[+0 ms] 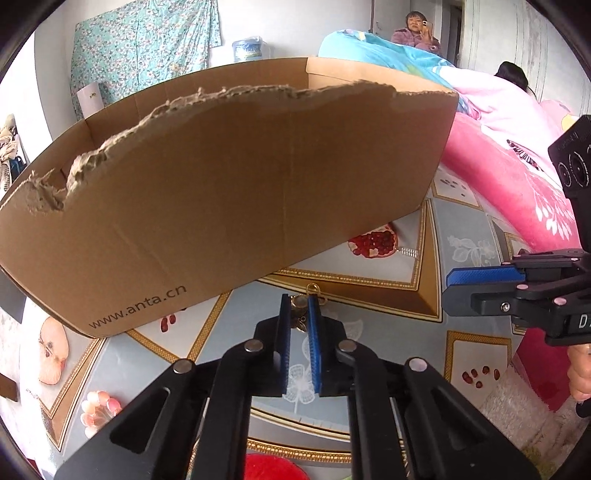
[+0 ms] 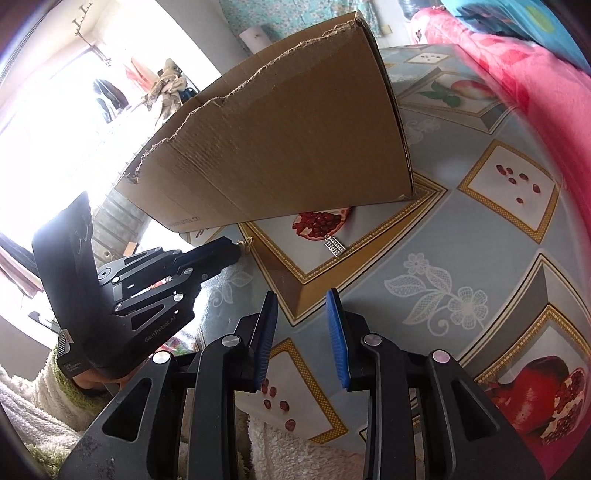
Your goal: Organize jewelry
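Observation:
My left gripper (image 1: 299,301) is shut on a small gold earring (image 1: 300,303), whose hook sticks out past the blue pads, just above the table in front of the cardboard box (image 1: 221,192). The right wrist view shows the same gripper (image 2: 231,254) with the earring's hook (image 2: 245,244) at its tip. A silver rectangular earring (image 1: 409,252) lies on the tablecloth by the printed pomegranate; it also shows in the right wrist view (image 2: 334,246). My right gripper (image 2: 301,302) is open and empty above the table, and appears at the right in the left wrist view (image 1: 452,286).
The open box has a torn front wall, printed www.anta.cn, and stands on the patterned tablecloth (image 2: 461,236). Pink bedding (image 1: 517,166) lies to the right. A fluffy white cloth (image 2: 288,454) is at the table's near edge. A person (image 1: 415,31) sits far back.

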Available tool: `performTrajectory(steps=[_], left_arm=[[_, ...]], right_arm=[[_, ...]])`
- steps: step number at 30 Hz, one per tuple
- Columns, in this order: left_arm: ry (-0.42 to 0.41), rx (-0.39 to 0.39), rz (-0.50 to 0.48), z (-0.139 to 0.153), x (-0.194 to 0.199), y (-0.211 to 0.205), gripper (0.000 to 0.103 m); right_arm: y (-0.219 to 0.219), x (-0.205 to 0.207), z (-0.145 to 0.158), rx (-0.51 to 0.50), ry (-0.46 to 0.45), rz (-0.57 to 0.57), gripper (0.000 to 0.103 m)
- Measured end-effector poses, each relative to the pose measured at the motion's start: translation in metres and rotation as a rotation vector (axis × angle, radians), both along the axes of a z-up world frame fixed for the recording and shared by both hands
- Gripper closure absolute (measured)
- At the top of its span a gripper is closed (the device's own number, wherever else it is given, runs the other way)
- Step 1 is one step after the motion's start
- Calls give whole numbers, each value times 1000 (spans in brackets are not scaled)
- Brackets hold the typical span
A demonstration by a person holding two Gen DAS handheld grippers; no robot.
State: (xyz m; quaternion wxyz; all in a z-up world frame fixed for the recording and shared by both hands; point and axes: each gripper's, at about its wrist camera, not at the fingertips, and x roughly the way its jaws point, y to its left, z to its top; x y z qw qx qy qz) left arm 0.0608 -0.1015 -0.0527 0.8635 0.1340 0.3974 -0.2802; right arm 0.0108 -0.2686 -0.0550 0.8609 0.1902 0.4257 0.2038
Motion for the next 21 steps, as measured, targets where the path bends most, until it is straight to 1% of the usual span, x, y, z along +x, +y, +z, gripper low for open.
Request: performTrajectory(steps=[6, 9, 11, 15, 18, 21], left_arm=[[10, -19, 4, 0, -5, 7, 96], [23, -41, 6, 0, -8, 11, 96], [24, -48, 11, 1, -10, 14, 99], [28, -54, 22, 3, -15, 18, 102], [35, -55, 38, 3, -17, 21, 102], [43, -77, 51, 6, -20, 27, 102]], right_arm=[[-1, -3, 3, -2, -12, -11, 75], [0, -5, 4, -4, -18, -17, 75], [-1, -6, 6, -9, -25, -23, 75], [-3, -9, 10, -41, -51, -39, 75], [-5, -9, 11, -57, -59, -46, 75], [-5, -7, 11, -68, -60, -47, 75]])
